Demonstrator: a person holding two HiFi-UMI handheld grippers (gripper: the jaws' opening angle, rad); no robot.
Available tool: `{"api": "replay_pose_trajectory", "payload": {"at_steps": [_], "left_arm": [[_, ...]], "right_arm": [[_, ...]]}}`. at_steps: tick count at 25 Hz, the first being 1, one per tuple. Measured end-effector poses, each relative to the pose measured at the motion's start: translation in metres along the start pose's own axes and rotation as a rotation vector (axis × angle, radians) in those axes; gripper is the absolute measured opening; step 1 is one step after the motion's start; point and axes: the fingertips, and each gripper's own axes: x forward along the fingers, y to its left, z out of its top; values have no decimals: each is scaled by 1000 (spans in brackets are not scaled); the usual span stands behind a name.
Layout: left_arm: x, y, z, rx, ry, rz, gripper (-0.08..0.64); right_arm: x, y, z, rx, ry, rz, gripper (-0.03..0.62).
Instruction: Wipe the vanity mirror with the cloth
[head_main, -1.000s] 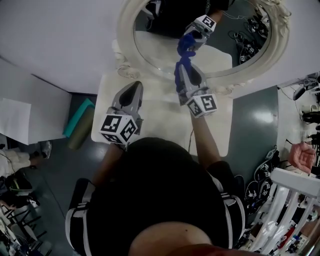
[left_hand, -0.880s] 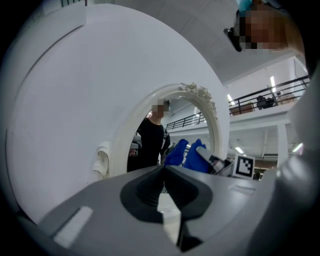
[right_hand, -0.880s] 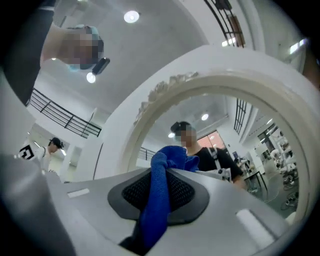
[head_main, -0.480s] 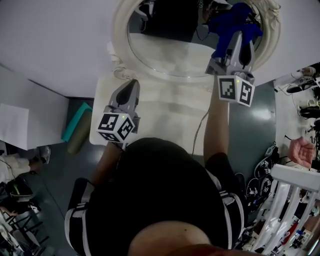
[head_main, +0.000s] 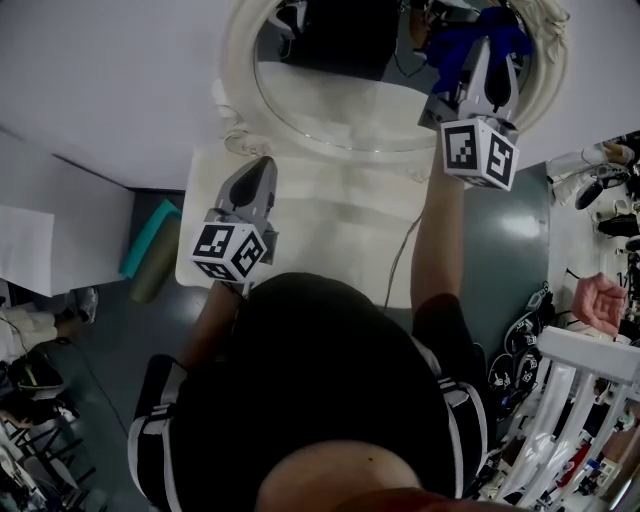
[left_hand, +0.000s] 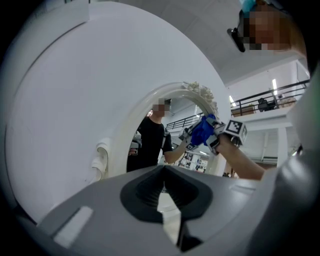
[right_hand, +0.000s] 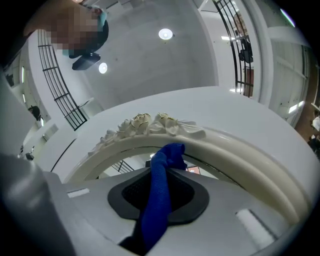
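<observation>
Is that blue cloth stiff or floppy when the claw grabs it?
Probably floppy: the cloth bunches and drapes from the right claw. Likely light too, as a narrow pinch holds it up by the mirror.

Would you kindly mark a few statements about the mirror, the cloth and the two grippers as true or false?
1. The right gripper is shut on the blue cloth. True.
2. The left gripper holds a second cloth. False: its jaws are together with nothing between them.
3. The cloth's tip is up near the carved flowers at the top of the mirror frame. True.
4. The mirror frame is black. False: it is creamy white.
5. The left gripper is pressed against the glass. False: it hangs over the white table, short of the mirror.
</observation>
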Motion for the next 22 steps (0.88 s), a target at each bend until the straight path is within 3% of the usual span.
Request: {"api": "replay_pose_trajectory", "payload": {"at_steps": [4,17,20,22], "left_arm": [[3,1,1,-1,2,-4,12],[11,3,4,20,8,-5,12],[15,3,7,18,4,-6,12],[16,1,9,17,7,-10,12]], "right_arm": [[5,10,3,-54,17,29,64],[29,84,0,-388,81,215,64],[33,110,-3,-512,61,312,64],[31,126,-12,-612,108,368,63]]}}
